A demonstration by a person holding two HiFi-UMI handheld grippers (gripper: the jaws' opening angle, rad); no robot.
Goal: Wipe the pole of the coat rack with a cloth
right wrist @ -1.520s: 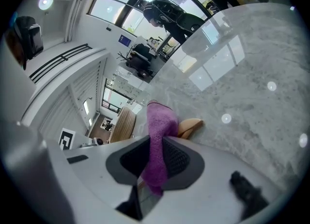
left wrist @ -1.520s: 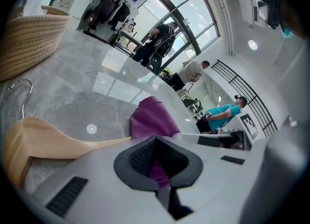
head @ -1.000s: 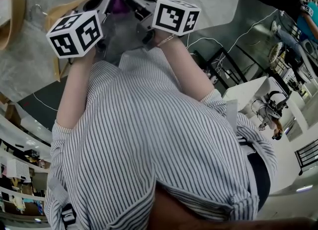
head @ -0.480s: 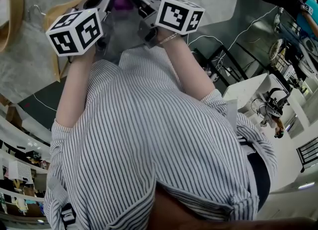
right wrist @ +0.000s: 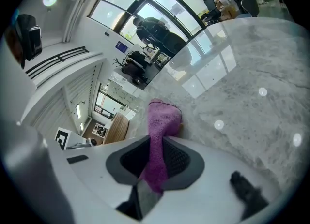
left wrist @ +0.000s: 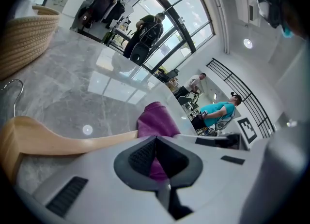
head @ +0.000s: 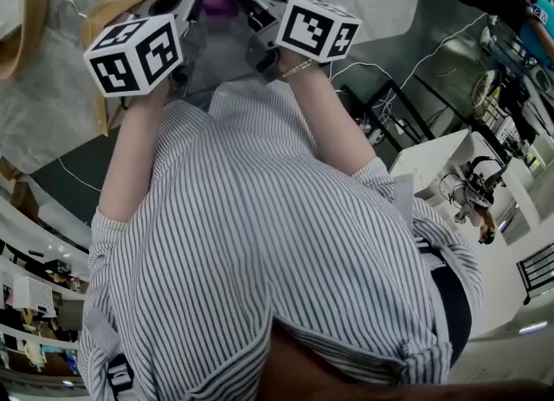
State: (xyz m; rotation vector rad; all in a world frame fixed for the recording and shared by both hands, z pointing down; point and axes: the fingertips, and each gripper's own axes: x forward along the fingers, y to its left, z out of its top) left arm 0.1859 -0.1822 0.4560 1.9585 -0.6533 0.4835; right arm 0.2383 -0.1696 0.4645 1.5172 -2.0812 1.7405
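Marble surface (left wrist: 72, 97) below, wooden hanger (left wrist: 53, 141) near cloth. Purple cloth (right wrist: 162, 121) hung bunched between both tools. Left gripper (left wrist: 156, 156) and right gripper (right wrist: 156, 162) each closed tight on a fold. Cloth judged soft, light, limp, fuzzy pile. Best pinched at thick fold. Coat rack pole appeared in no view. Cloth's top cut off in head view.

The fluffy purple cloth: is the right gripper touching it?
Touching. The right gripper view shows the fluffy purple cloth clamped between the two jaws of the right gripper.
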